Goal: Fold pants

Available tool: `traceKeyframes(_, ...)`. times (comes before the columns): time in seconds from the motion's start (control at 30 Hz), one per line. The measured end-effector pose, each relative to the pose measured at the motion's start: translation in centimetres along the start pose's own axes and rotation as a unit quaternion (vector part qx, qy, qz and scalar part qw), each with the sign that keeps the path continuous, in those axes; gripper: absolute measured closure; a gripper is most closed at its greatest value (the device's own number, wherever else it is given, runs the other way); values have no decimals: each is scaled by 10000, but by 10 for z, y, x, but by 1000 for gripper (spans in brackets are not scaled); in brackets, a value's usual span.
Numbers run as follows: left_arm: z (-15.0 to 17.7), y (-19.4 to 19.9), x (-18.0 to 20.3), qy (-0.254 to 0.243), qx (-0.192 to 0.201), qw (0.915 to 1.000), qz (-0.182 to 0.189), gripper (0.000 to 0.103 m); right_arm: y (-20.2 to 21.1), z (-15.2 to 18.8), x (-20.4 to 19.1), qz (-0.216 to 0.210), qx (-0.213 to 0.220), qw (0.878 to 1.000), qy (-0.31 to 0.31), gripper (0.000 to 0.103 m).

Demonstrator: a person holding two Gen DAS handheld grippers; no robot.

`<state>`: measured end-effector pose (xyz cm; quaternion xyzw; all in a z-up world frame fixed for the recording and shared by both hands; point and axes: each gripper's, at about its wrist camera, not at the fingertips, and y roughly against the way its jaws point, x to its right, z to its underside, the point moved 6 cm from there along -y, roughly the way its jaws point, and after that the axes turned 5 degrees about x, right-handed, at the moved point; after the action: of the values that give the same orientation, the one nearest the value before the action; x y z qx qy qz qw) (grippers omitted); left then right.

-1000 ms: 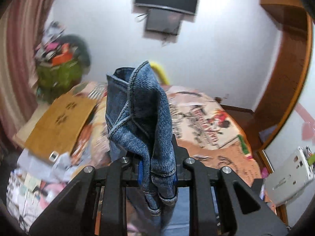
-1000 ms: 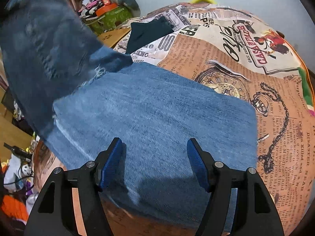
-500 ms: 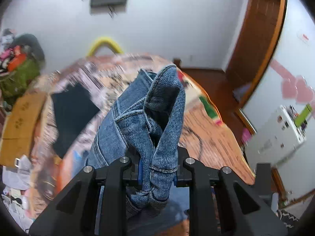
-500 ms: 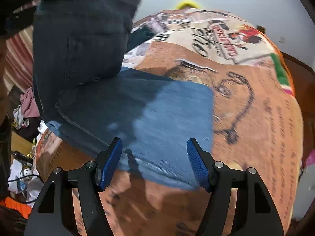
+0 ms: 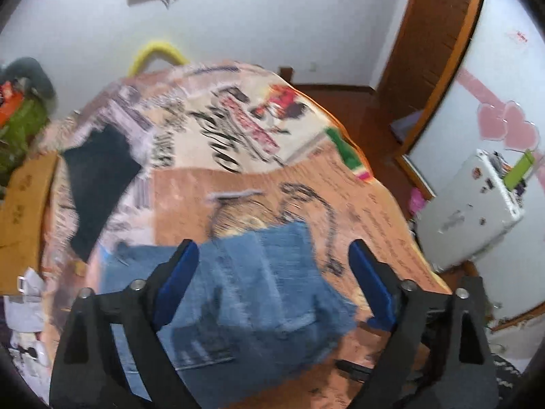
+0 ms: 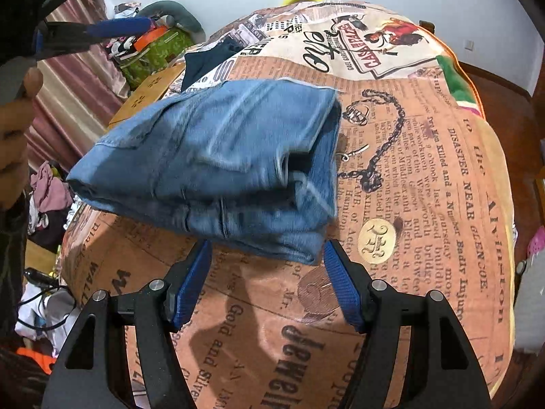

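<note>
- My left tongs (image 5: 272,262) have just been opening and now stand spread wide, their blue pads on either side of the folded blue denim pants (image 5: 245,293) without pressing them; the cloth lies below, free of the pads.
- My right tongs (image 6: 267,259) are spread about halfway, empty, with their blue pads just at the near edge of the pants (image 6: 218,163) and nothing pinched between them.
- The pants lie in a thick folded bundle on the bed, with the hem edges stacked at the right end and a back pocket seam showing on top.
- Under them is the bedspread printed like old newspaper in orange, cream and black (image 6: 425,177), with a pocket watch and chain drawn just beside the bundle's right end.
- A dark, flat folded cloth (image 5: 98,184) lies farther up the bed, well apart from the pants, on the left in the left wrist view.
- In the right wrist view a person's hand (image 6: 15,126) shows at the left edge, below the black frame and a blue pad of my other tongs.
- Beyond the bed are a green bag (image 6: 153,52) on a cluttered heap, a brown wooden door frame (image 5: 439,44) and a white wall.
</note>
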<state>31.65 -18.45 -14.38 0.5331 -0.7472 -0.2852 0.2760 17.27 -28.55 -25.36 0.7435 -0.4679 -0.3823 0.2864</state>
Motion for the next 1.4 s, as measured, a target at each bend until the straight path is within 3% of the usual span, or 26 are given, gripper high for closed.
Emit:
traceKeyframes(0.1,-7,-6,-37,-114,142,9985,-524,7,-8,1,-4,-62,-110,9999,2,39)
traceKeyframes(0.2,-7,-21,-86,-215,42,9929,-1166,6,-17,1,-8,-67,-210,9998,39,31)
traceKeyframes(0.47,14,-97,-190,-101,-899,9789,-1832,6,-34,-10,-13,126,-319,9992,189,29)
traceKeyframes(0.63,45,-149,-226,-439,-1618,9617,-2170,6,-47,-19,-12,335,-392,9982,311,28)
traceKeyframes(0.7,59,-156,-234,-375,-1760,9637,-1970,6,-52,-24,-11,375,-403,9980,321,27)
traceKeyframes(0.8,74,-143,-250,-171,-1674,9719,-1647,5,-57,-33,-10,423,-384,9978,337,26)
traceKeyframes(0.9,95,-122,-256,-386,-1681,9701,-1709,5,-62,-40,-10,460,-335,9975,408,26)
traceKeyframes(1.0,117,-95,-255,-480,-1759,9682,-1713,5,-65,-45,-20,145,-322,9989,313,27)
traceKeyframes(1.4,180,-2,-212,-17,-1600,9771,-1403,5,-27,-42,-17,388,23,9983,443,27)
